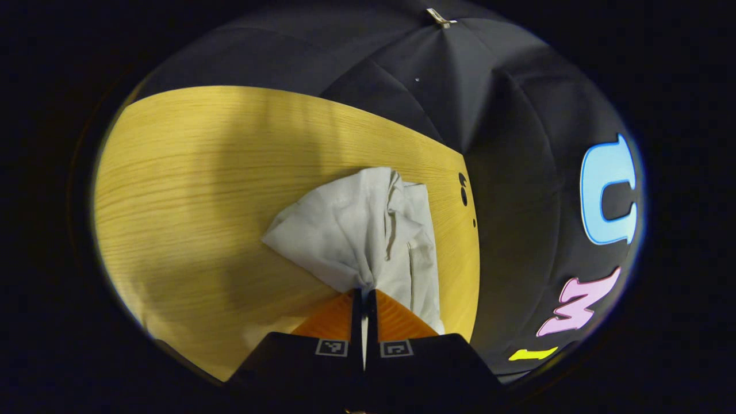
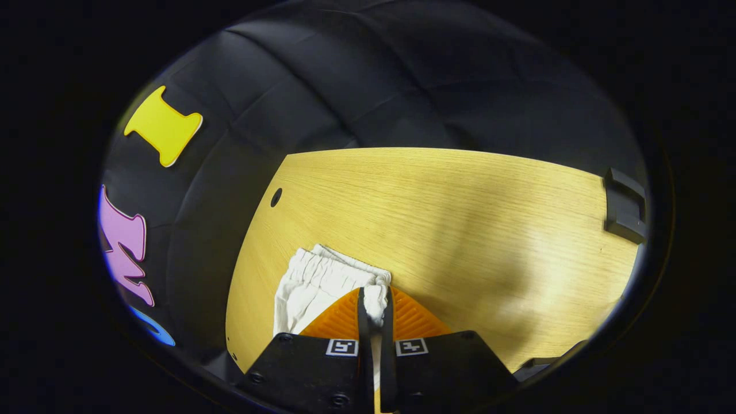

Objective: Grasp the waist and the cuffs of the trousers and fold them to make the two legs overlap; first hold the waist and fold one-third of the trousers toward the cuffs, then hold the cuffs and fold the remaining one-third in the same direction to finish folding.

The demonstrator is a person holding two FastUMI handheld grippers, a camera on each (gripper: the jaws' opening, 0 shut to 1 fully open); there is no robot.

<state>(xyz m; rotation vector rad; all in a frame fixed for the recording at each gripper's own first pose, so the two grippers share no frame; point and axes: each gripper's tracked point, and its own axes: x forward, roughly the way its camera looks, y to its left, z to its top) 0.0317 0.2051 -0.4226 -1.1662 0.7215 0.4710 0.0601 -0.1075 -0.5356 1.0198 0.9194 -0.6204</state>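
A wide table of pale yellow wood grain (image 1: 190,190) is stretching under both views, with the dark booth wall standing behind it and a small metal clip (image 1: 440,17) pinching the cloth wall at the top of the left gripper view. On the table, close to its edge beside the wall, the off-white, crumpled cotton trousers (image 1: 368,230) are lying in a bunched heap; in the left gripper view their long axis is running from the gripper away toward the table's far edge, the cloth fanning out wider as it goes. The left gripper (image 1: 364,296) is pinching a gathered corner of the trousers, its two fingers pressed nearly together with the fabric caught between them. In the right gripper view the gathered elastic waist is showing, its ruffled band lying across just ahead of the right gripper (image 2: 375,299), which is clamping a fold of that waist between both fingers. A small black block (image 2: 624,206) is sitting at the table's far right edge, and a dark round hole (image 2: 276,197) is marking the tabletop near the wall
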